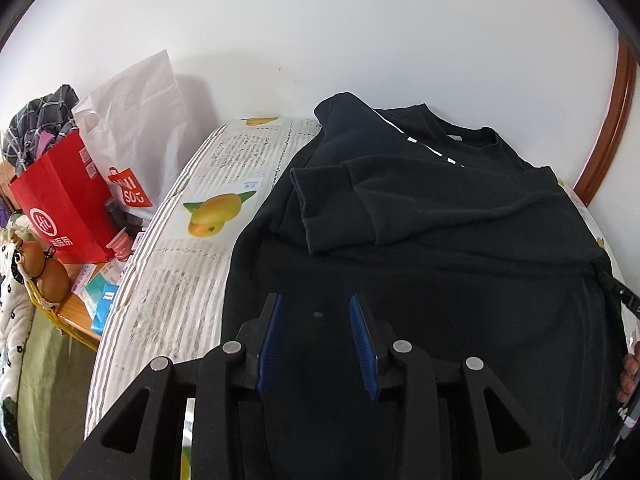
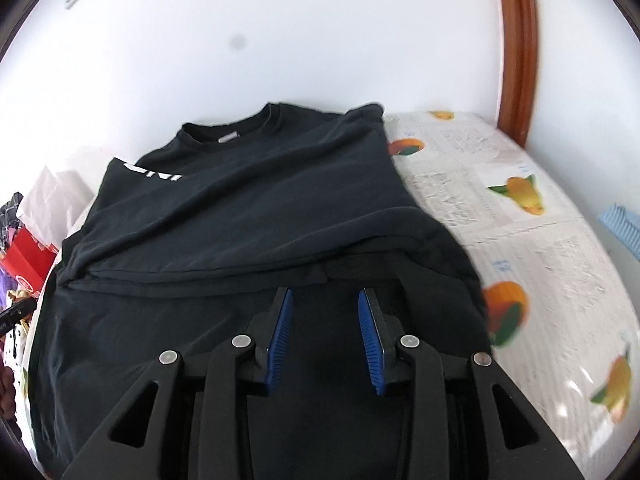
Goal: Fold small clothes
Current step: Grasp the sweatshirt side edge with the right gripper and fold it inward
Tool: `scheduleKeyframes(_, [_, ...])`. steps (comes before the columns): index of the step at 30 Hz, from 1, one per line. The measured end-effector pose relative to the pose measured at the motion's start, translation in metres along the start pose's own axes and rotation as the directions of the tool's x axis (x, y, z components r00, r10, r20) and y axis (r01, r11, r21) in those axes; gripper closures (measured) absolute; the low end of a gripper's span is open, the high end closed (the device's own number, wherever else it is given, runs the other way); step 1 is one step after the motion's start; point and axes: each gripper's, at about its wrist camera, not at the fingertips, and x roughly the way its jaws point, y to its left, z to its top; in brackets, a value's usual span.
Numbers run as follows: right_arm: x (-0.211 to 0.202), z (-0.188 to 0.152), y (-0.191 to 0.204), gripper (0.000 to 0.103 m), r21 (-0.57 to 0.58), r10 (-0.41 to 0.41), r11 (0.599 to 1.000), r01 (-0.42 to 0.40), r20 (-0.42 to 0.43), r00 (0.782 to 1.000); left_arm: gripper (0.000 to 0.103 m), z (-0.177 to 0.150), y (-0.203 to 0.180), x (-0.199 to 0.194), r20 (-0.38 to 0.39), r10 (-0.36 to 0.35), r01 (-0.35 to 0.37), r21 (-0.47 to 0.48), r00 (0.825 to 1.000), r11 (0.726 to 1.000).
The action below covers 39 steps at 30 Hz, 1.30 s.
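**Black sweatshirt lying folded on the fruit-print surface, both grippers released**

Left wrist view: You are holding the left gripper [image 1: 316, 308] above the near part of the black sweatshirt [image 1: 440, 216]. Its jaws are standing apart, with the blue pads [image 1: 272, 344] touching nothing; only dark cloth is showing in the gap below them. The sweatshirt is lying on the fruit-print cover [image 1: 192, 240], with one sleeve [image 1: 340, 208] folded across the body and its cuff pointing left. The collar is lying at the far end, near the white wall [image 1: 320, 40]. To the left, a red bag [image 1: 60, 212] and a white bag [image 1: 136, 132] are standing beside the cover. At the far right edge, part of a hand [image 1: 630, 376] is showing.

Right wrist view: You are holding the right gripper [image 2: 326, 308] over the near hem area of the sweatshirt [image 2: 248, 208]. Its jaws are likewise standing spread, pinching nothing. The garment is lying left of centre, collar far, with a folded layer running across the body just beyond the fingertips. The cover [image 2: 540, 248] is lying bare to the right, and a brown wooden frame [image 2: 516, 40] is rising at the far right.
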Motion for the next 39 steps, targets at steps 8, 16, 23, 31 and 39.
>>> scheduleKeyframes(8, [-0.053, -0.039, -0.022, 0.065, -0.044, -0.125, 0.991, 0.126, 0.017, 0.992, 0.069, -0.042, 0.008, -0.013, -0.056, -0.065, 0.066, 0.006, 0.996, 0.998])
scheduleKeyframes(16, [-0.076, -0.097, -0.046, 0.058, -0.079, -0.172, 0.982, 0.169, -0.039, 0.984, 0.044, -0.090, 0.026, -0.023, -0.077, -0.057, 0.058, 0.004, 0.995, 0.998])
scheduleKeyframes(23, [-0.082, -0.125, -0.058, 0.056, -0.082, -0.184, 0.980, 0.179, -0.054, 0.981, 0.046, -0.113, 0.032, -0.037, -0.048, -0.050, 0.051, 0.026, 0.998, 0.998])
scheduleKeyframes(31, [-0.081, -0.129, -0.058, 0.071, -0.047, -0.157, 0.987, 0.155, -0.061, 0.986, 0.087, -0.125, 0.033, -0.045, -0.026, -0.055, 0.056, 0.034, 0.998, 0.998])
scheduleKeyframes(39, [-0.083, -0.133, -0.047, 0.092, -0.091, -0.163, 0.983, 0.159, -0.032, 0.986, 0.097, -0.129, 0.035, -0.058, -0.039, -0.076, 0.077, 0.027, 0.996, 0.997])
